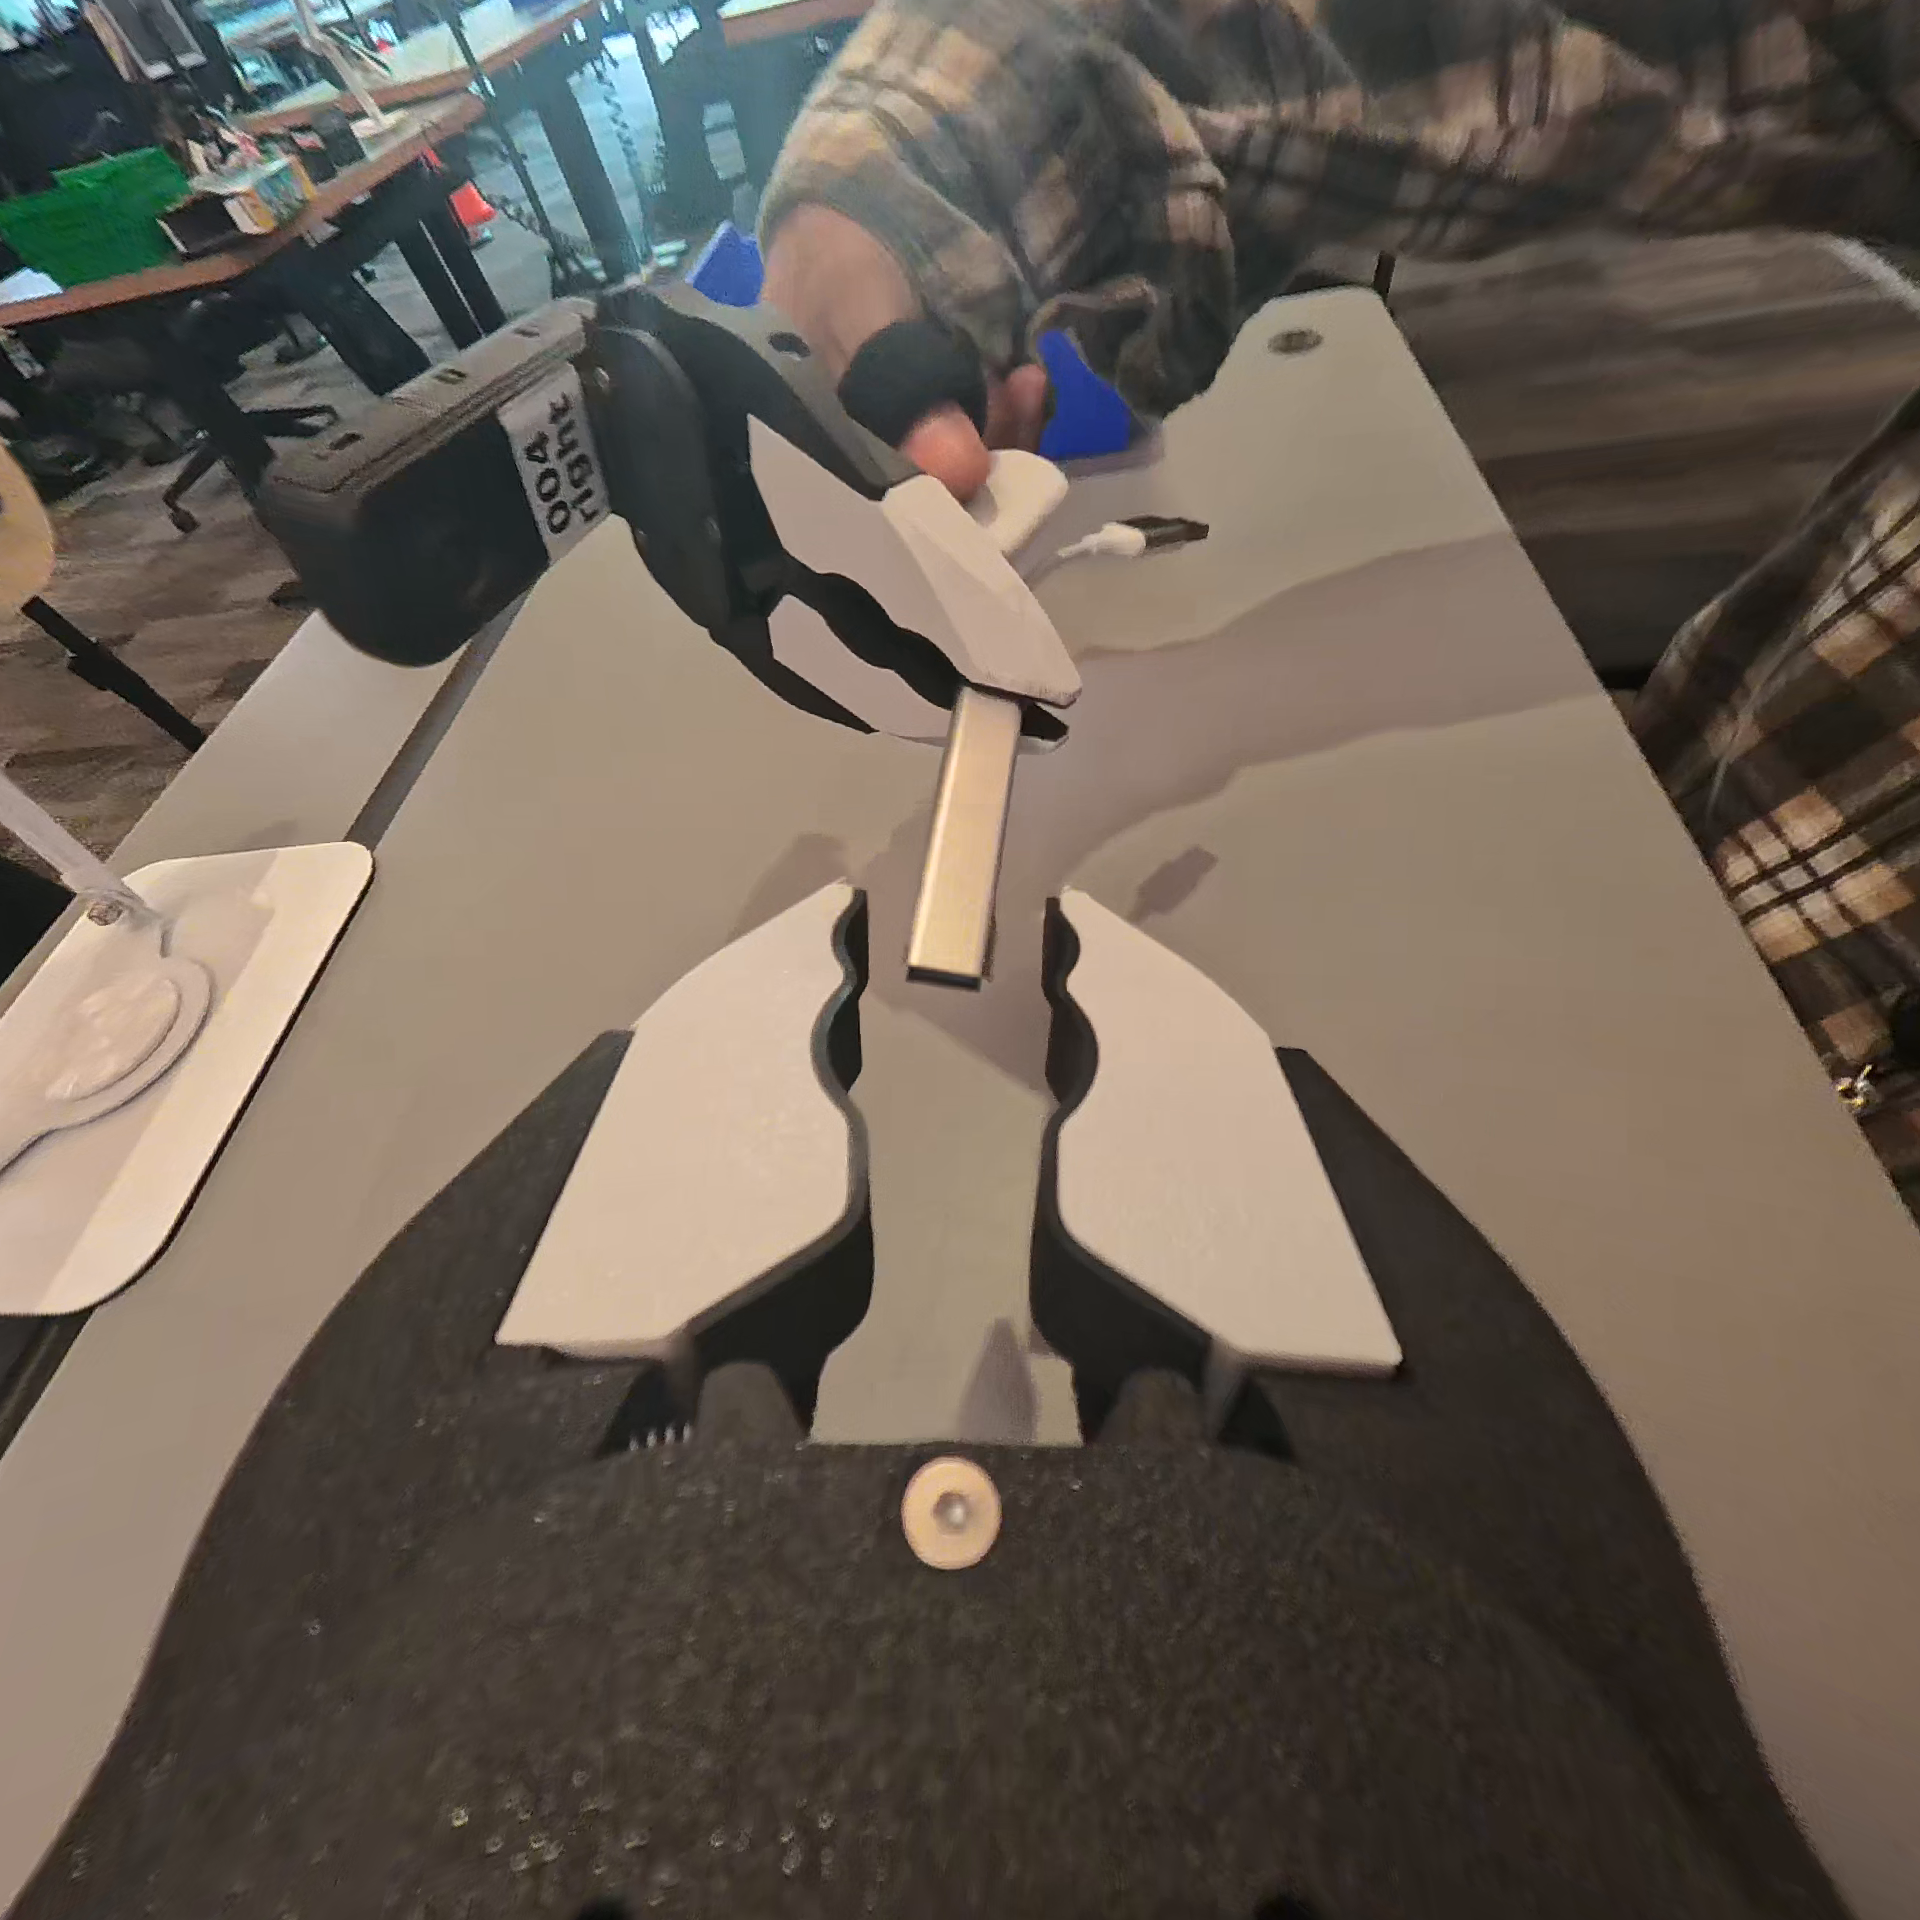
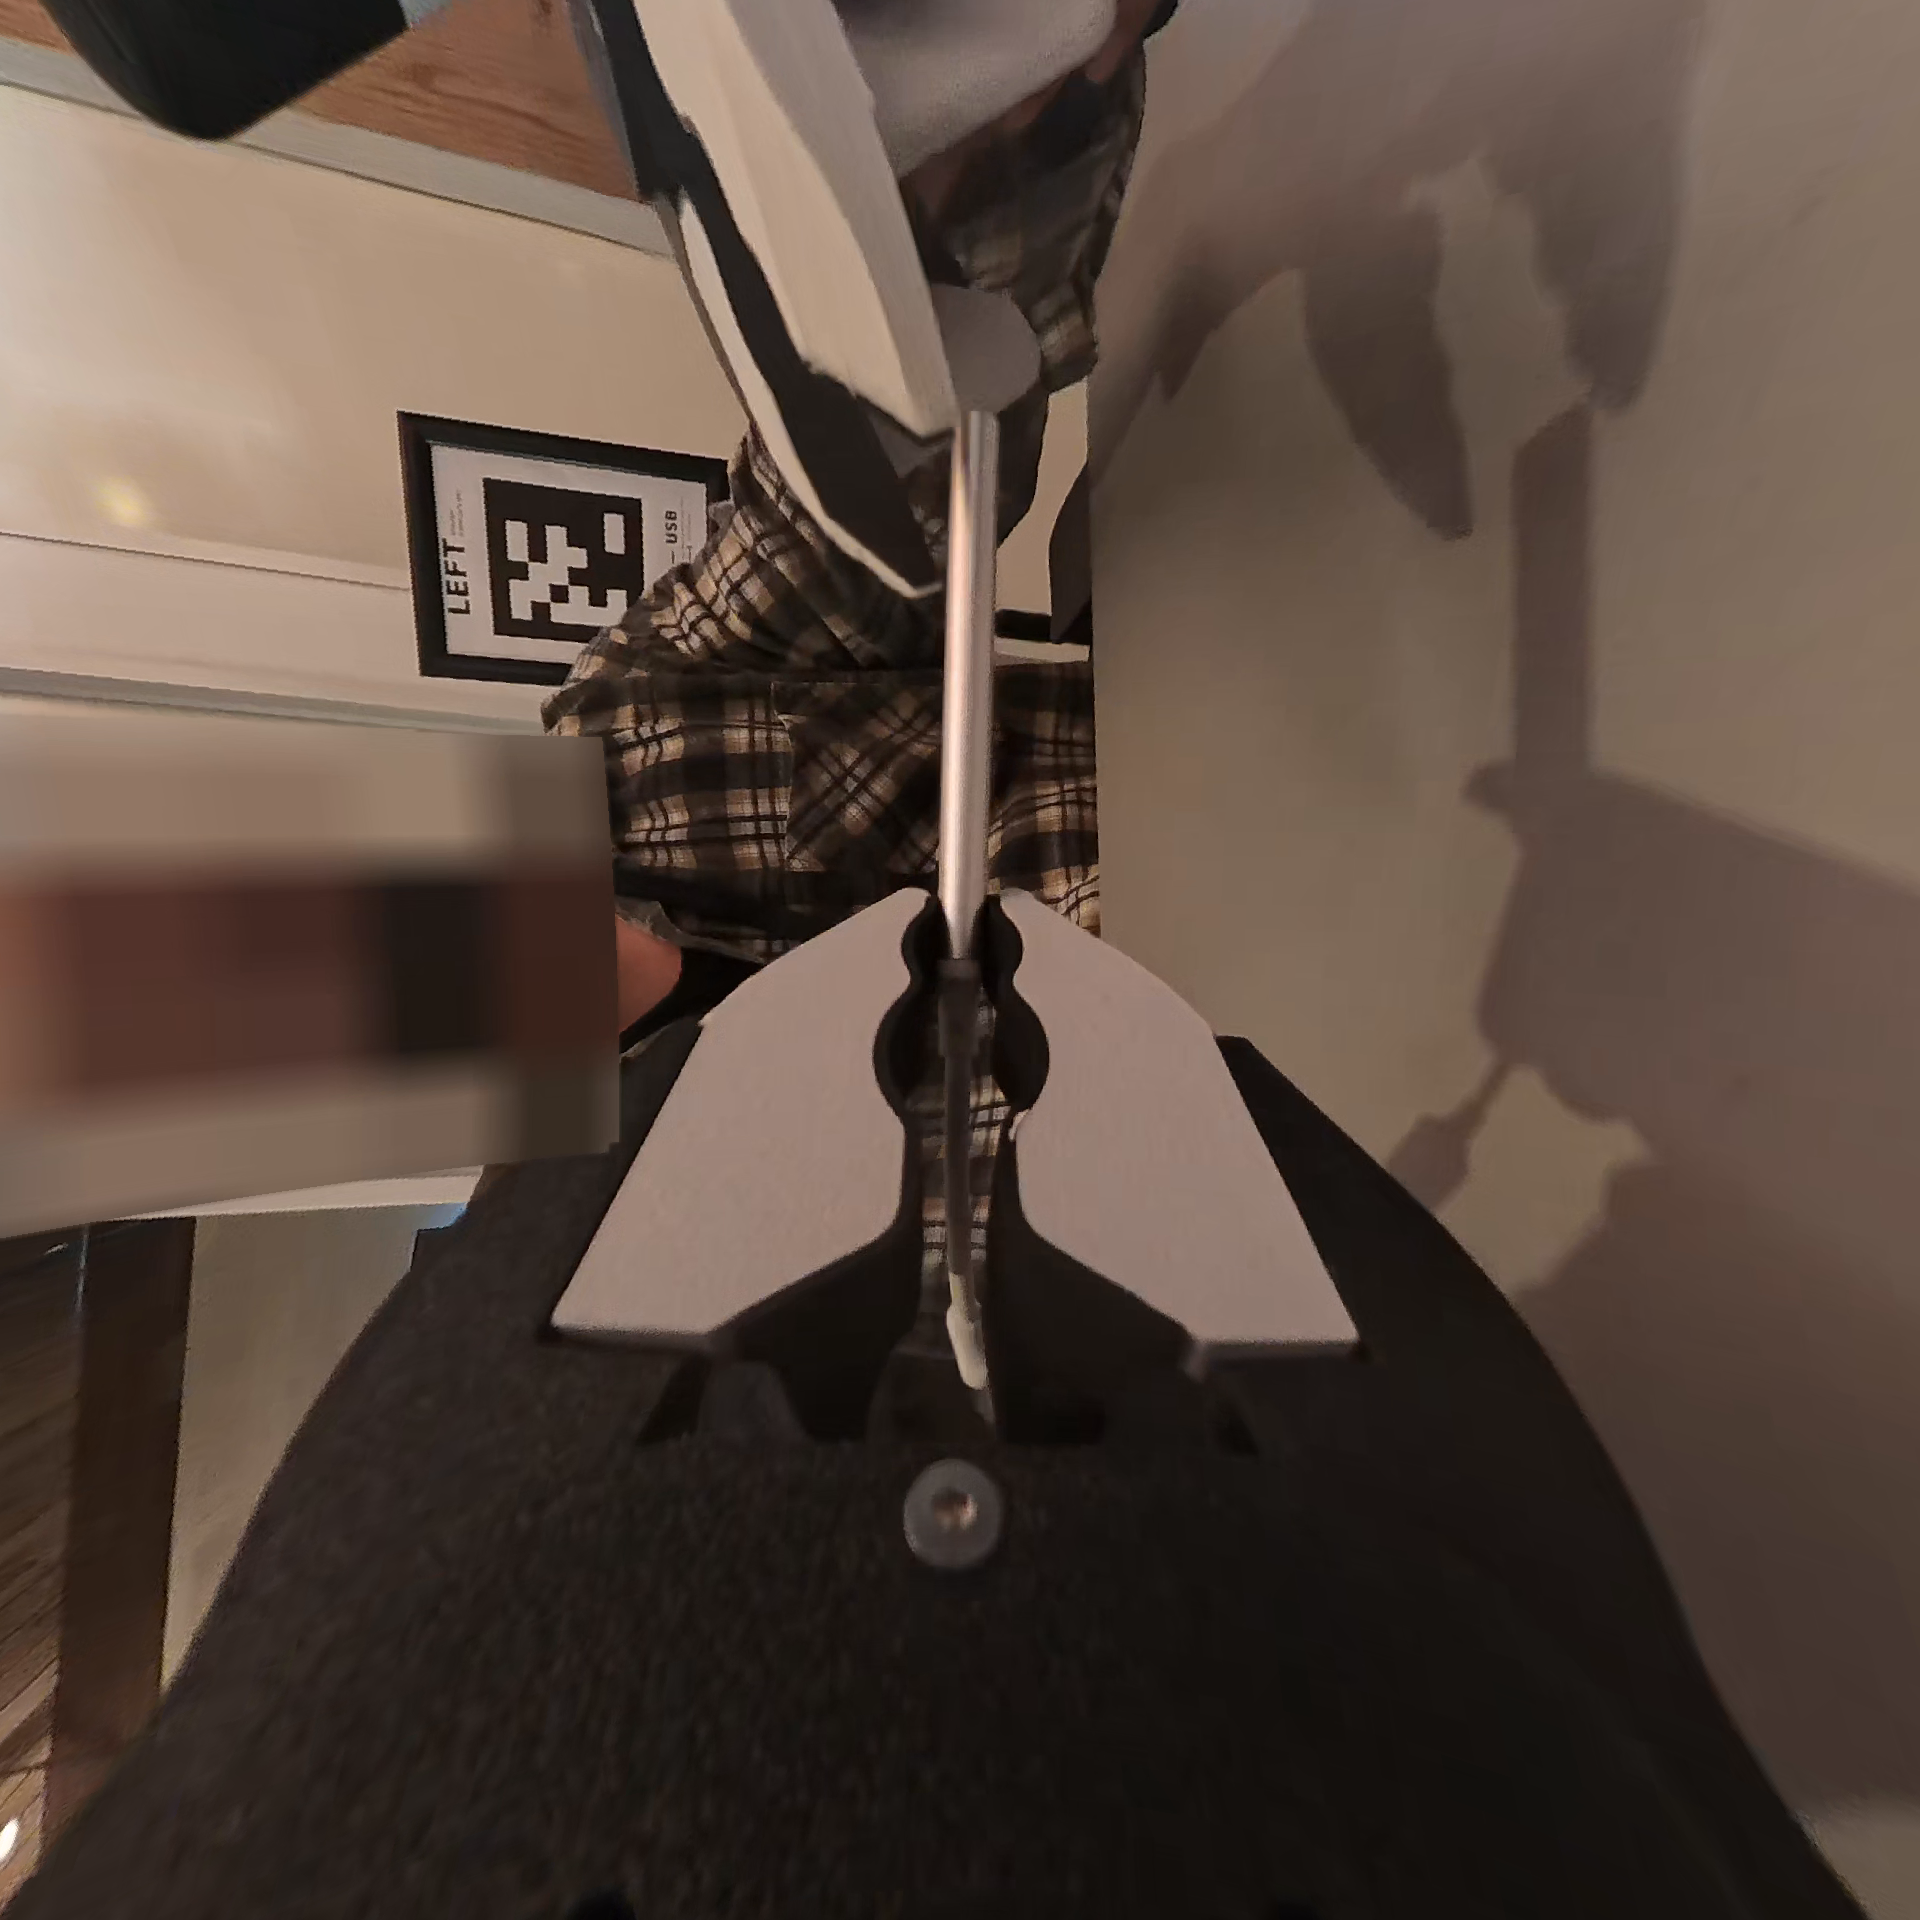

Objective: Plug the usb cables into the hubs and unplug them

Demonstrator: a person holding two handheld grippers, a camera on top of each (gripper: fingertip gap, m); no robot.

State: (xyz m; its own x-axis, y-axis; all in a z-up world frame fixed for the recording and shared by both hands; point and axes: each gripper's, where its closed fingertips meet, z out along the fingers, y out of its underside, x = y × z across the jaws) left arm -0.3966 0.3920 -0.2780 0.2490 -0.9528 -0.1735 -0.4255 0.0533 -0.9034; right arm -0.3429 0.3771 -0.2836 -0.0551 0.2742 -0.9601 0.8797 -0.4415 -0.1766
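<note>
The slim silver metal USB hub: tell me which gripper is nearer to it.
Right. The right gripper is shut on one end of the slim silver metal USB hub; the left gripper is open, fingertips flanking its free end without touching.
</note>
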